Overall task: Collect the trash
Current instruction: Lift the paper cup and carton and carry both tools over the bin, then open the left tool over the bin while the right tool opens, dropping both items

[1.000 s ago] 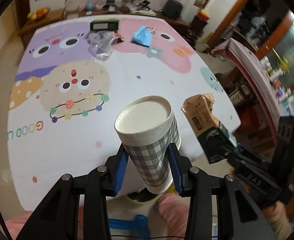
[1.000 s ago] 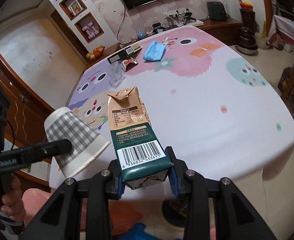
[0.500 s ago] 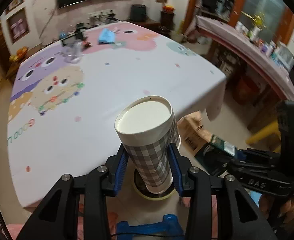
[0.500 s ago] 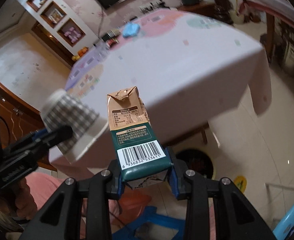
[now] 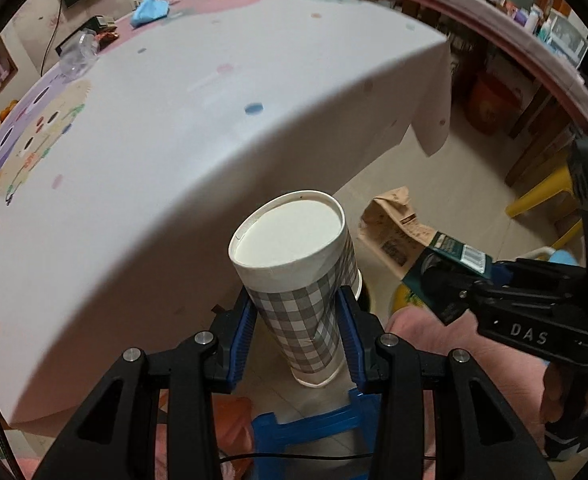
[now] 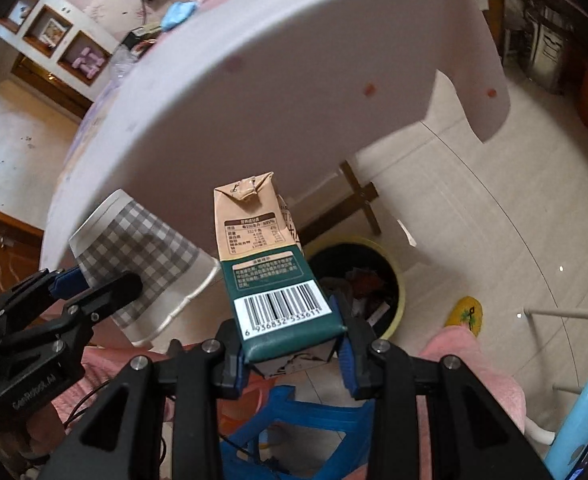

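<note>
While the left gripper fingers clamp an upside-down grey-checked paper cup, the right gripper fingers pinch a brown-and-green drink carton above a yellow-rimmed bin holding dark scraps

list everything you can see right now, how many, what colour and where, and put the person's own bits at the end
cup: 1, grey-white check, upside down in left claw
carton: 1, tan and green, in right claw
bin: 1, yellow rim, dark liner, on floor beyond carton, trash inside
table: 1, white cartoon cloth, behind both claws
mask: 1, blue, far end of table
clear cup: 1, transparent, far left of table
stool: 1, blue, floor under claws
slipper: 1, yellow, floor right of bin
left claw: 1, black, blue pads, shut on cup
right claw: 1, black, blue pads, shut on carton
legs: pink trousers, below claws
</note>
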